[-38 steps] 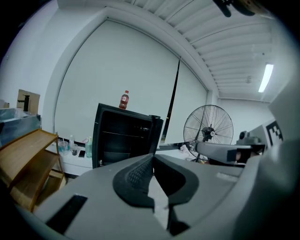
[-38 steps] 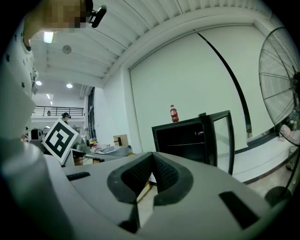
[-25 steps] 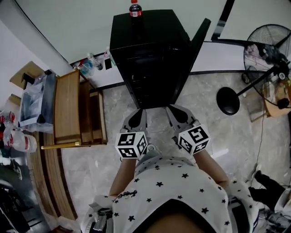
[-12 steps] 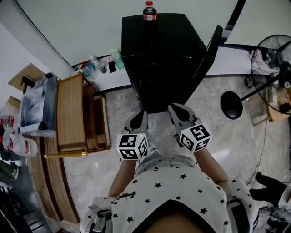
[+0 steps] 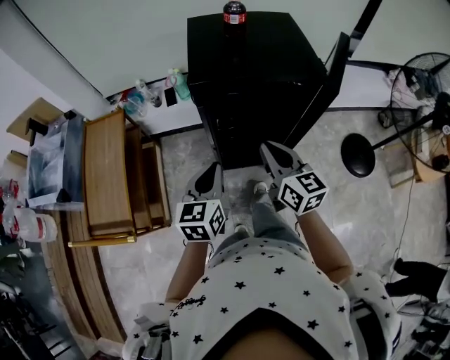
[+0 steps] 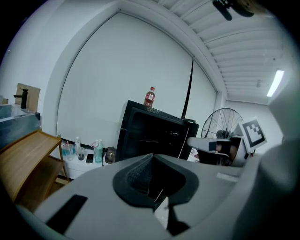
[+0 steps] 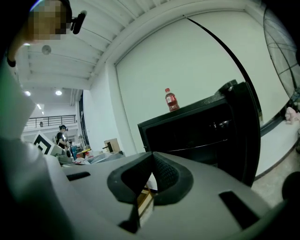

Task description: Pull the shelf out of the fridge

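The black fridge (image 5: pixel 246 70) stands against the white wall with its door (image 5: pixel 320 81) swung open to the right. Its inside is dark; thin wire shelves (image 7: pixel 206 144) show faintly across it, also in the left gripper view as shelves (image 6: pixel 154 139). A red-capped bottle (image 5: pixel 234 12) stands on top. My left gripper (image 5: pixel 213 170) and right gripper (image 5: pixel 271 150) hover side by side in front of the fridge's foot, short of it. Both are shut with nothing between the pads, as the left gripper (image 6: pixel 152 158) and right gripper (image 7: pixel 152 157) show close up.
A wooden rack (image 5: pixel 105 172) stands left of the fridge, with bottles and cups (image 5: pixel 155 91) on a low ledge behind it. A standing fan (image 5: pixel 422 77) with a round black base (image 5: pixel 357 155) is at the right. Clutter lines the left edge.
The fridge has come nearer and higher in the head view. Both grippers stay shut and have edged slightly toward it. A leg and foot now show between the grippers.
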`<state>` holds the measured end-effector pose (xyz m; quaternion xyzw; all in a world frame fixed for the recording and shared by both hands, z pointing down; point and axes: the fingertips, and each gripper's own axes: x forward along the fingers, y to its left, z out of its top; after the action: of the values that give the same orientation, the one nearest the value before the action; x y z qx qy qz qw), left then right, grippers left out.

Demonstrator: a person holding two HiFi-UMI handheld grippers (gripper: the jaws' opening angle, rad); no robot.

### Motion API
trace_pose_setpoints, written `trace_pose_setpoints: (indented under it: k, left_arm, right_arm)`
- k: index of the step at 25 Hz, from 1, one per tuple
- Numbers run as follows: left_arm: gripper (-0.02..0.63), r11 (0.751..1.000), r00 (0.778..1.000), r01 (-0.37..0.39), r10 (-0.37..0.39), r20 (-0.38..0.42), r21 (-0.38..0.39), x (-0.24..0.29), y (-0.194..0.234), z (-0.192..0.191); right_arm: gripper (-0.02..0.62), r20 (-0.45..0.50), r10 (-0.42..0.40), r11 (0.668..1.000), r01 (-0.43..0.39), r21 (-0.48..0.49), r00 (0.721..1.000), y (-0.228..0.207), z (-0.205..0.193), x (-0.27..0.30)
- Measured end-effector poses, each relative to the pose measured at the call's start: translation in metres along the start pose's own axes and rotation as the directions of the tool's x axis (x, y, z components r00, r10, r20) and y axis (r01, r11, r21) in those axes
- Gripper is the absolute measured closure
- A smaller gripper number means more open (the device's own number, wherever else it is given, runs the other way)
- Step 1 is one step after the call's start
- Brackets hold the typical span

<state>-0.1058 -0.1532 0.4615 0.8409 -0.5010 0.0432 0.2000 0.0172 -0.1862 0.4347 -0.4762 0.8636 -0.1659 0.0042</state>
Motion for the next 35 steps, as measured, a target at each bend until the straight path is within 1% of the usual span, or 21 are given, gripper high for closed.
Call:
trace_pose_setpoints:
  k: [5, 8, 10, 13, 16, 20, 22, 25, 31, 35]
  left_arm:
    - [0.594, 0.999, 0.999, -0.032, 0.032, 0.016, -0.016, 0.013, 0.009, 0.001]
    - [0.594, 0.998, 0.998, -0.057, 0.058, 0.030, -0.025, 0.021, 0.016, 0.003]
    - [0.594, 0.997, 0.997, -0.074, 0.075, 0.029, -0.031, 0.024, 0.021, 0.003]
    - [0.594, 0.995, 0.995, -0.093, 0.094, 0.024, -0.039, 0.032, 0.027, 0.005]
    - [0.594, 0.993, 0.994, -0.107, 0.109, 0.025, -0.055, 0.042, 0.033, 0.008]
    - [0.594, 0.993, 0.994, -0.105, 0.107, 0.032, -0.058, 0.052, 0.034, 0.011]
    - [0.594, 0.993, 0.994, -0.106, 0.108, 0.033, -0.055, 0.056, 0.036, 0.011]
    - [0.594, 0.992, 0.993, -0.112, 0.114, 0.031, -0.063, 0.060, 0.040, 0.011]
    - [0.594, 0.989, 0.991, -0.122, 0.126, 0.040, -0.079, 0.064, 0.046, 0.012]
    - [0.594, 0.986, 0.988, -0.143, 0.147, 0.045, -0.090, 0.065, 0.054, 0.013]
  right_arm:
    - [0.603, 0.002, 0.009, 0.996, -0.009, 0.090, 1.000, -0.030, -0.007, 0.026]
    - [0.603, 0.015, 0.027, 0.986, -0.029, 0.166, 1.000, -0.048, -0.008, 0.044]
    - [0.603, 0.026, 0.042, 0.972, -0.047, 0.228, 0.999, -0.058, -0.011, 0.054]
    - [0.603, 0.042, 0.051, 0.941, -0.063, 0.332, 0.998, -0.077, -0.014, 0.072]
    - [0.603, 0.063, 0.053, 0.900, -0.075, 0.430, 0.997, -0.095, -0.017, 0.090]
    - [0.603, 0.115, 0.028, 0.833, -0.087, 0.547, 0.993, -0.119, -0.017, 0.107]
    - [0.603, 0.136, 0.012, 0.802, -0.091, 0.591, 0.991, -0.129, -0.019, 0.115]
    - [0.603, 0.157, -0.005, 0.745, -0.101, 0.660, 0.988, -0.142, -0.026, 0.127]
    - [0.601, 0.185, -0.044, 0.646, -0.114, 0.755, 0.982, -0.168, -0.037, 0.148]
    - [0.505, 0.211, -0.053, 0.580, -0.142, 0.802, 0.976, -0.177, -0.039, 0.160]
